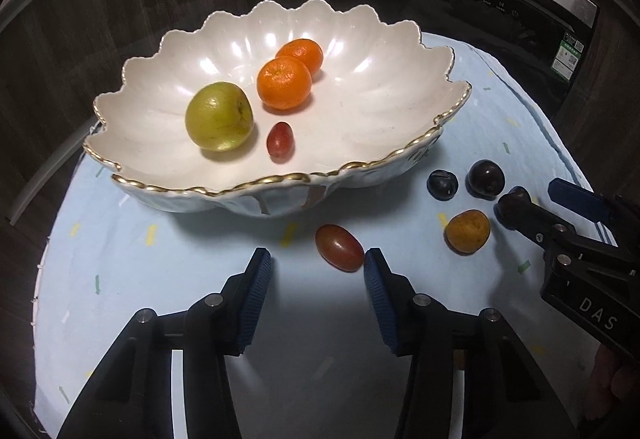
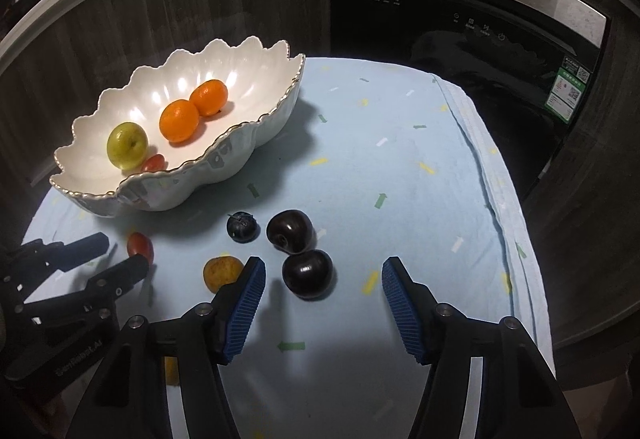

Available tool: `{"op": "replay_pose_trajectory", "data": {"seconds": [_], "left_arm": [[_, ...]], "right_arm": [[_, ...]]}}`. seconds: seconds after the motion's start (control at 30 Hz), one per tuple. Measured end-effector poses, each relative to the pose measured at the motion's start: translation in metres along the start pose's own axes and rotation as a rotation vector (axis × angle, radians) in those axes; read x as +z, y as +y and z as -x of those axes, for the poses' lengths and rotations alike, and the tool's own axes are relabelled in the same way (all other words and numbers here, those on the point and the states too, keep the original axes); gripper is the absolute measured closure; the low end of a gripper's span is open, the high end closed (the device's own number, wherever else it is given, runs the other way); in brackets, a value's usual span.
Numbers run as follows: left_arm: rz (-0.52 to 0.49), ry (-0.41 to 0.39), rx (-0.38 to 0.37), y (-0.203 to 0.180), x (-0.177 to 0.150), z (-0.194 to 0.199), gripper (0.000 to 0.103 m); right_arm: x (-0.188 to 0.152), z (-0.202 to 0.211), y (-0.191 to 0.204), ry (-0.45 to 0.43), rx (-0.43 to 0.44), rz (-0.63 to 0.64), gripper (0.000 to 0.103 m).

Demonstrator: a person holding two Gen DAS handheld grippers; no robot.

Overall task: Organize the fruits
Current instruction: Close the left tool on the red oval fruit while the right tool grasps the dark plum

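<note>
Both grippers are matte black with angular linkage arms, silver round screw heads at the pivots, and blue ribbed pads (image 1: 256, 303) on the fingers. The right gripper (image 1: 528, 201) carries white letters "DAS"; the left gripper (image 2: 120, 253) bears faint grey lettering.

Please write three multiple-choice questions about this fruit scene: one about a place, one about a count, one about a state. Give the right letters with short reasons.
1. Where does the green fruit lie?
A. in the white bowl
B. on the blue cloth
C. between the fingers of a gripper

2. How many orange mandarins are in the bowl?
A. one
B. two
C. four

3. What is the state of the right gripper?
A. shut on a mandarin
B. shut with nothing between the fingers
C. open, the nearest dark plum not pressed

Key: 1 A, it rests on the bowl's floor beside the mandarins. 2 B, two sit together, one behind the other. 3 C, a gap shows on each side of the plum.
</note>
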State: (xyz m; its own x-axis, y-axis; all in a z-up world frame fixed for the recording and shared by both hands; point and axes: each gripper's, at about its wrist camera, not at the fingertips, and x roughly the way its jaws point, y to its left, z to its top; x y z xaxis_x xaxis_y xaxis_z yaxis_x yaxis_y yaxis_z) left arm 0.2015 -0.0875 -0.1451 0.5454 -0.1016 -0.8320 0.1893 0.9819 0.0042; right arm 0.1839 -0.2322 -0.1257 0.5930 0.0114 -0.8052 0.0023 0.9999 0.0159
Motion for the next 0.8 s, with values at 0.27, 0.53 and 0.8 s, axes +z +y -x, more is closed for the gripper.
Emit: {"op": "replay_pose_trajectory", "data": {"seconds": [0.27, 0.53, 0.8], "left_arm": [[0.022, 0.011, -0.021, -0.002, 0.004, -0.007, 0.055], [0.036, 0.008, -0.034, -0.004, 0.008, -0.010, 0.058], [0.011, -0.017, -0.017, -0.007, 0.008, -0.010, 0.077]], "right_arm": [[0.005, -0.003, 0.003, -0.004, 0.017, -0.002, 0.041], [0.005, -0.010, 0.007, 0.015, 0.032, 0.001, 0.054], [0.002, -0.021, 0.004, 0.050, 0.025, -0.003, 0.064]]}}
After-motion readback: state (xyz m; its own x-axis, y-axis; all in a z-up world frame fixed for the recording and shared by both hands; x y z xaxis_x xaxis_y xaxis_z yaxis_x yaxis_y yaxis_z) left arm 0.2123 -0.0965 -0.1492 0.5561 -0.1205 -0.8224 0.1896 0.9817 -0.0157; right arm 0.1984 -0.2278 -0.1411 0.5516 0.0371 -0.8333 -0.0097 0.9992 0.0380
